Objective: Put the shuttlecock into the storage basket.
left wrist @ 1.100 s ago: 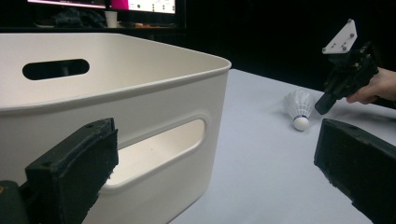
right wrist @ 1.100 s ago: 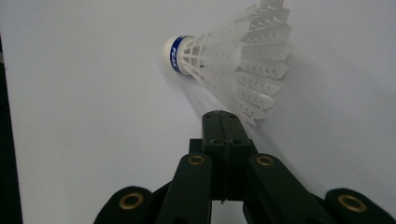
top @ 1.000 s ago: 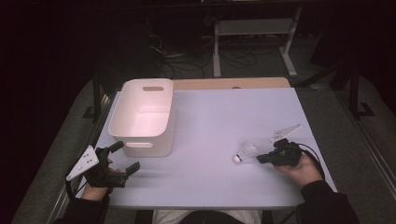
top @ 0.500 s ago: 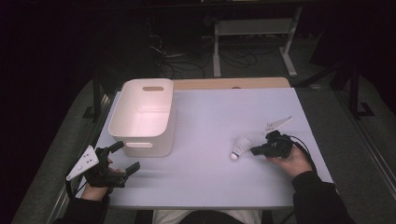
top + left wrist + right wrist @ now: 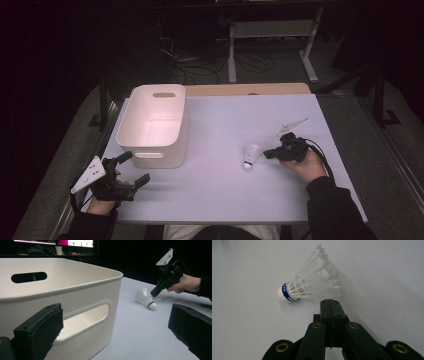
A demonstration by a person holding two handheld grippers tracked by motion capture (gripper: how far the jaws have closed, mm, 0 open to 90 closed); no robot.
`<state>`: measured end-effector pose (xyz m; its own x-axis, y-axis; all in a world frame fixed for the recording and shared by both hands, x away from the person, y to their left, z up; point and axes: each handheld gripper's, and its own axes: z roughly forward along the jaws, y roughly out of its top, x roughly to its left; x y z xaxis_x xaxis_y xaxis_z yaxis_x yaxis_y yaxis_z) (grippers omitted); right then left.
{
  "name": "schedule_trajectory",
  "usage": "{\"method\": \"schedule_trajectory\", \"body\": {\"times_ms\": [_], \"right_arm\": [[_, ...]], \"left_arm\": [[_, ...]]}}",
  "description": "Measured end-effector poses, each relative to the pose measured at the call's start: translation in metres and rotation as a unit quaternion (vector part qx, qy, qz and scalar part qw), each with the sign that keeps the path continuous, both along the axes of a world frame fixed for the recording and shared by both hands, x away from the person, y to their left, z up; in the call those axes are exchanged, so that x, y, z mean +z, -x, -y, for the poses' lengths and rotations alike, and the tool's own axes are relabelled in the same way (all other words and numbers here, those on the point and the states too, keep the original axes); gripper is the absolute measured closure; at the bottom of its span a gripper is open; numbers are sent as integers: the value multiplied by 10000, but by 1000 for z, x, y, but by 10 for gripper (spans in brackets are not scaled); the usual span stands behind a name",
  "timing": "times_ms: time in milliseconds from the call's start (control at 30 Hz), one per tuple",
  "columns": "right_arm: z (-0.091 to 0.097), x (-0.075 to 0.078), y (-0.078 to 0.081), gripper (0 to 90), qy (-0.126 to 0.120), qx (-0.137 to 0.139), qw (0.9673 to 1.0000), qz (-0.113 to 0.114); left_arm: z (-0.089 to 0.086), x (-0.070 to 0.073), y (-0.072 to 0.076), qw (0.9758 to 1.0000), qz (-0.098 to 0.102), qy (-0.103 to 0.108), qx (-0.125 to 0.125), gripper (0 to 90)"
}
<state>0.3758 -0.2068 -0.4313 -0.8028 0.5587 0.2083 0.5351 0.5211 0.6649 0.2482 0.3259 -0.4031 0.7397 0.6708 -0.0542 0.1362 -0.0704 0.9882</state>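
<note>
Nearest the person, the left hand-held gripper point(image 5: 131, 170) is hovering at the counter's point(image 5: 220, 195) near left corner, its jaws standing wide apart with nothing between them, just short of the white bin point(image 5: 152, 125). Farther out on the right, the right hand-held gripper point(image 5: 267, 154) is pointing its jaws, pressed together and empty, at the feathers of the shuttlecock point(image 5: 250, 155), which is lying on its side on the counter, well apart from the bin.

Dark lab (floor cables point(image 5: 200, 65), monitors point(image 5: 53, 242))
</note>
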Motion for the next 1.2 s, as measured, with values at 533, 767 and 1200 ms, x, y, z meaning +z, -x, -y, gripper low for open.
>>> {"method": "schedule_trajectory", "body": {"times_ms": [533,767,1200], "right_arm": [[-3,1,-6,891,-201,-2,9998,-7],[-14,2,-11,891,-228,104,9997,-49],[-32,4,-18,891,-268,267,9993,-37]], "left_arm": [[0,0,0,10000,-22,13,-7,0],[0,0,0,10000,-13,8,-11,0],[0,0,0,10000,-20,15,-19,0]]}}
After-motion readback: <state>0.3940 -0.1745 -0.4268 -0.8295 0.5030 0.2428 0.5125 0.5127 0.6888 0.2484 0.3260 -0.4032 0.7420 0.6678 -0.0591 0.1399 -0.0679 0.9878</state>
